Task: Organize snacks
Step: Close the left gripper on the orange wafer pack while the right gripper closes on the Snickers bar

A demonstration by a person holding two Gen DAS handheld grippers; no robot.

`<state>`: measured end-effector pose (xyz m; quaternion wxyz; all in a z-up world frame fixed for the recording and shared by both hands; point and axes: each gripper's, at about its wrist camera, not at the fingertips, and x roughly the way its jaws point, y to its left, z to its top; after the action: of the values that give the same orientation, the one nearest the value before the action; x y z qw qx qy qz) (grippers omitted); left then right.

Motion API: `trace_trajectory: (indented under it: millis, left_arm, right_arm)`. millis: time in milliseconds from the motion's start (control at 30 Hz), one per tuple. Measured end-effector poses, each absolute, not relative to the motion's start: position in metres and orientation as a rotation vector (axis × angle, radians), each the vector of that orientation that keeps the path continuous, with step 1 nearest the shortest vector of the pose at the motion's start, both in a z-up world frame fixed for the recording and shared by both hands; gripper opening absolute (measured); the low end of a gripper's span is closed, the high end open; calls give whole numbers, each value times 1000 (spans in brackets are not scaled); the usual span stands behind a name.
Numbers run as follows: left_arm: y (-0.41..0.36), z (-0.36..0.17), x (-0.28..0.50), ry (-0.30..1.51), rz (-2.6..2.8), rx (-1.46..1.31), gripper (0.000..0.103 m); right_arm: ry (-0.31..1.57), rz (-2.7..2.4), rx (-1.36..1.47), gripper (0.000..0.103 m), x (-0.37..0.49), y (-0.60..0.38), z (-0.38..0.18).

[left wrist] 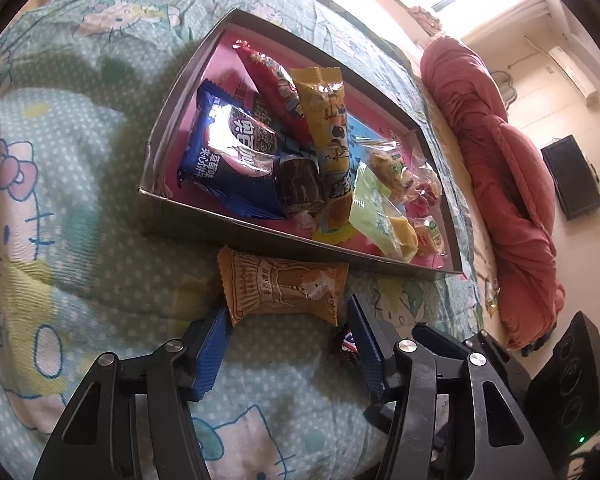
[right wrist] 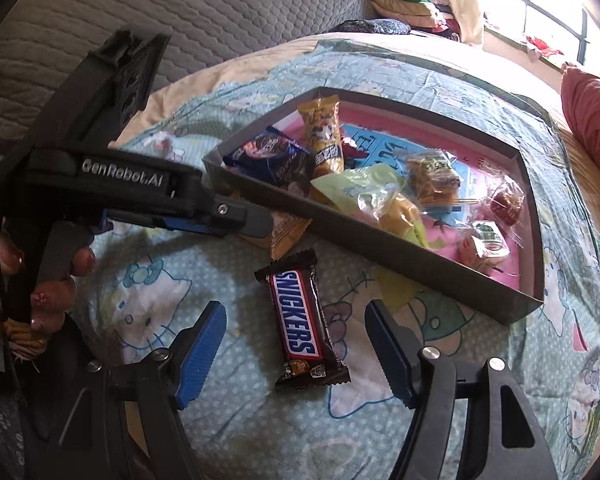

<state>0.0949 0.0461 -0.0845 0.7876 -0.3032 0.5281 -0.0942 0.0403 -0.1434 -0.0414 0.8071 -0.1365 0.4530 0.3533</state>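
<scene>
The left gripper (left wrist: 286,312) has its jaws partly apart around an orange snack packet (left wrist: 282,286) lying on the bed (left wrist: 80,240) just outside the tray (left wrist: 300,236); whether they press it I cannot tell. The right gripper (right wrist: 296,322) stands open, jaws flanking a Snickers bar (right wrist: 302,320) without touching.

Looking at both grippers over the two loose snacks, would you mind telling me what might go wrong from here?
The left hand-held gripper straddles the orange packet near its end, so it may slip. The Snickers bar lies skewed between the right hand-held gripper fingers and could twist. Both snacks lie close, so the grippers might collide.
</scene>
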Motion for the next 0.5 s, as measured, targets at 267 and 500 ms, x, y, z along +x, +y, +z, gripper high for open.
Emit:
trace_trajectory:
  millis: [267,500]
  left_arm:
    - [51,-90,101,1130,-212,-702,59]
    - [53,-92,106,1123,-223,-714,57]
  right_arm:
    - [963,745,-367,71,38,-133,-54]
    - [949,741,-438,56,36,-122,-64]
